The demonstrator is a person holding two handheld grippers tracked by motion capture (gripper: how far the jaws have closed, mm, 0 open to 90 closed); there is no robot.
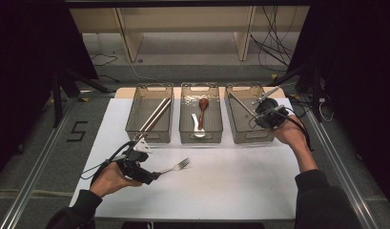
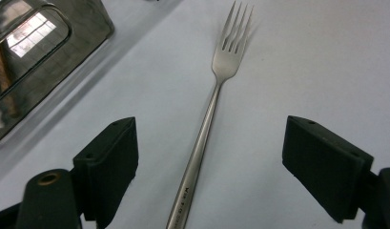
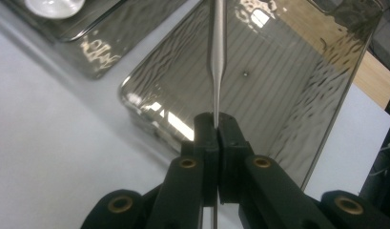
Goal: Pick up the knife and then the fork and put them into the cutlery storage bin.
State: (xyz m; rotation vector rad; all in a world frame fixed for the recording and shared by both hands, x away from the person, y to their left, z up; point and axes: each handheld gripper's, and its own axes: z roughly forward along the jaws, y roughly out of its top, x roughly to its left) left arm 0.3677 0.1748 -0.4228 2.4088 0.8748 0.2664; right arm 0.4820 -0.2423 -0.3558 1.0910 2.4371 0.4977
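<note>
Right hand-held gripper (image 3: 216, 125) pinching utensil handle (image 3: 217, 57) over right bin (image 1: 249, 130) | middle bin (image 1: 200, 134): spoons

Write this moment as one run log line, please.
left gripper: open, fork between jaws on table | right gripper: shut on metal utensil above right bin

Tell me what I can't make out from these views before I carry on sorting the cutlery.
- Utensil clamped in the right gripper: its working end is cut off by the top edge of the right gripper view; too small in the high view.
- Fork between the open left gripper: handle end cut off by the bottom edge of the left gripper view.
- Left bin: contents too small to identify in the high view.
</note>
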